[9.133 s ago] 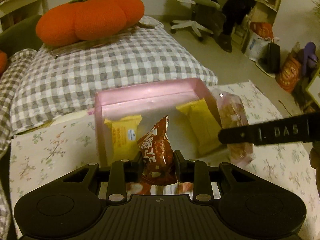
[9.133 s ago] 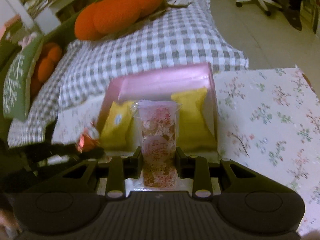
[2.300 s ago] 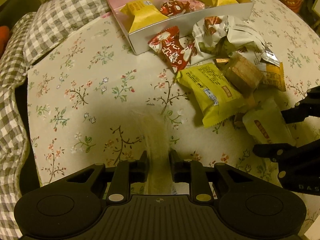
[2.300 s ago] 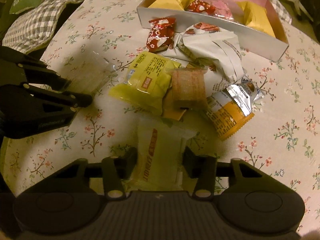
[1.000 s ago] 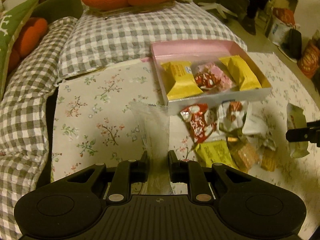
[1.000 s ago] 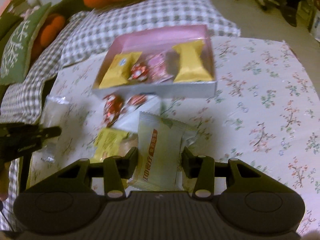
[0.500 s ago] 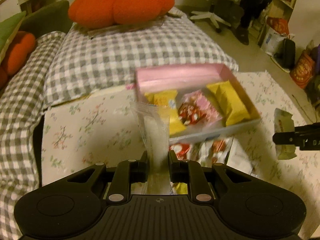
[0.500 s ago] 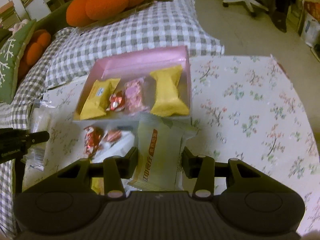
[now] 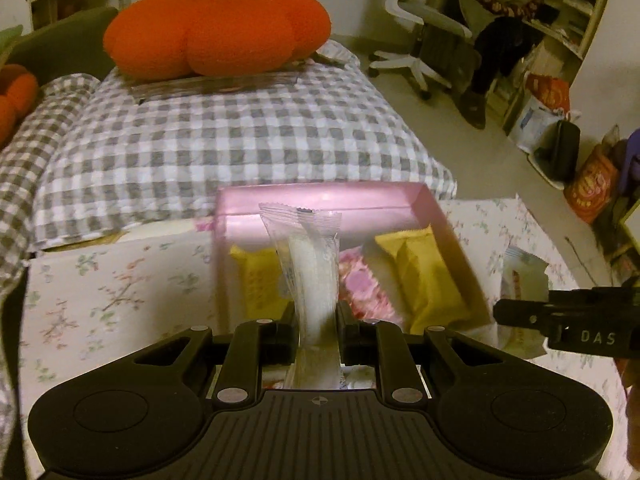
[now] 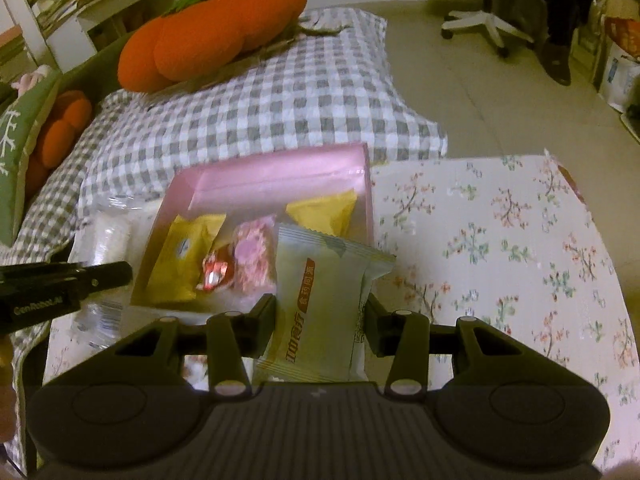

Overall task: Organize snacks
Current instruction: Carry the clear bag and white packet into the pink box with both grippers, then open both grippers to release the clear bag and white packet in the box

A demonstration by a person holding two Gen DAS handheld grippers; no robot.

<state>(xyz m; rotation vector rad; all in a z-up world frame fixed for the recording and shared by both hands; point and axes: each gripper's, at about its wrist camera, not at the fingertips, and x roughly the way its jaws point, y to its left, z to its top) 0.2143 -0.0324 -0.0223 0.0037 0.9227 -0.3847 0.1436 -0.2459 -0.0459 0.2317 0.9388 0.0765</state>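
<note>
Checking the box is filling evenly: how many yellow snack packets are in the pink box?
2: one yellow packet at the box's left end, another at its right end. The held snacks may hide more.

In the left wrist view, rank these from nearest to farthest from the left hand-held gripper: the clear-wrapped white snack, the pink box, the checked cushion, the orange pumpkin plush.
1. Clear-wrapped white snack: clamped in the left hand-held gripper.
2. Pink box: just beyond, on the floral tablecloth.
3. Grey-and-white checked cushion: behind the box.
4. Orange pumpkin plush: farthest, resting on the cushion's far end.
</note>
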